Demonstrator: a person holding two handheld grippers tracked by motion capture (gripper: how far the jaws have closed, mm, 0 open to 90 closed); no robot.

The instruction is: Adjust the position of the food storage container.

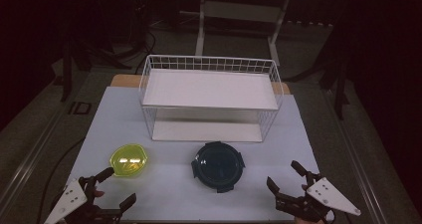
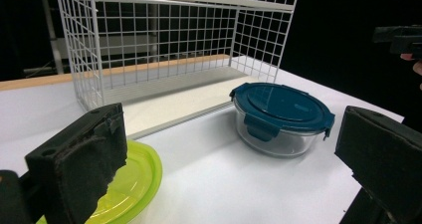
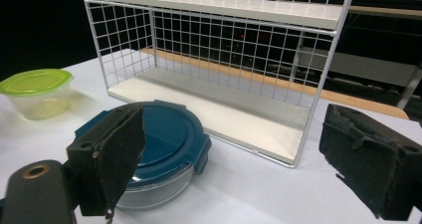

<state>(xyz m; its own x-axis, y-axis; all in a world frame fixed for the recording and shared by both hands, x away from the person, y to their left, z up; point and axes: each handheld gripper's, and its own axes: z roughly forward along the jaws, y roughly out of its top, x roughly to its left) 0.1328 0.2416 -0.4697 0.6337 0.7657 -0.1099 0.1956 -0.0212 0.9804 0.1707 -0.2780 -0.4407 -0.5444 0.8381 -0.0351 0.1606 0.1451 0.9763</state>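
Nothing done yet: left gripper & right gripper both wide open, holding nothing. Green-lid tub & blue-lid bowl untouched before the wire rack.

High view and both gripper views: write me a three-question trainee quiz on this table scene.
1. True or false: the blue-lidded round container stands on the wire rack's lower shelf.
2. Which container lies nearer the left hand-held gripper: A the yellow-green-lidded container, B the blue-lidded one?
3. Fill in: the right hand-held gripper's jaws are ____, with nothing between them.

Key: 1 false, it stands on the table in front of the rack; 2 A; 3 open.
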